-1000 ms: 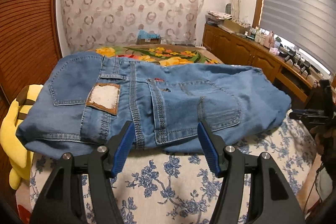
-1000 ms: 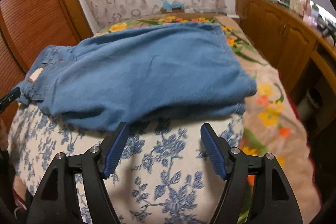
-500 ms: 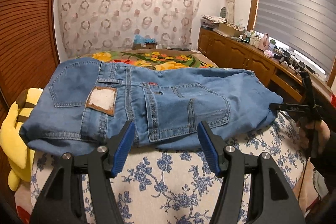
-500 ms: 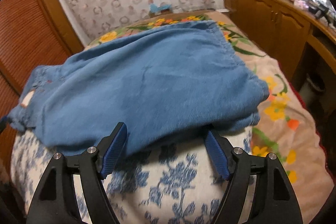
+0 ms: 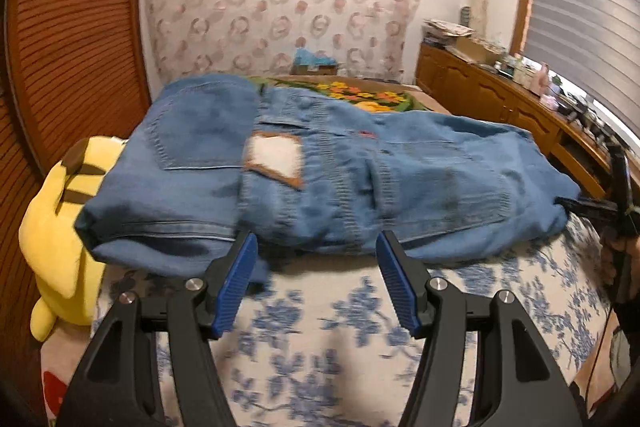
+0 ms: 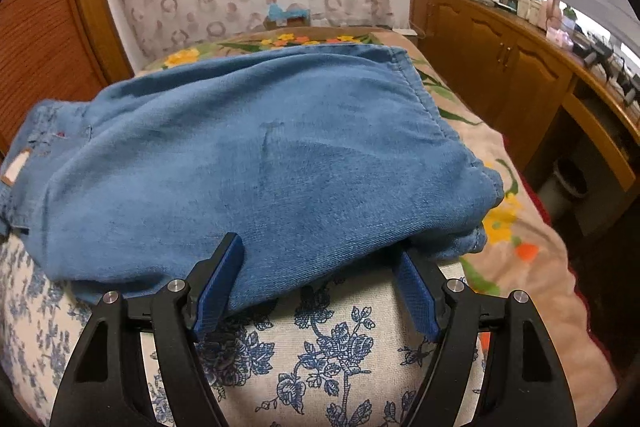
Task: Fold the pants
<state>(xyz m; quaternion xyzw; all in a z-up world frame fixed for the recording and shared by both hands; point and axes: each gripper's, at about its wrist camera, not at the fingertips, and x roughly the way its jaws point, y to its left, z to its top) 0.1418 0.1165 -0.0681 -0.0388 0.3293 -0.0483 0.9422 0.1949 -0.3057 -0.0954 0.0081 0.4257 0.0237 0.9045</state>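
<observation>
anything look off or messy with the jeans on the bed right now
Nothing damaged or spilled. The jeans lie folded across the blue floral sheet, but the layers don't line up: at the leg end a lower hem sticks out past the top layer, so the fold is a bit uneven.

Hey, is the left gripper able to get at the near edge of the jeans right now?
Probably yes. The left gripper stands open with its tips right at the near edge of the jeans, and nothing lies between them on the flowered cover. The yellow plush toy sits off to the side.
</observation>
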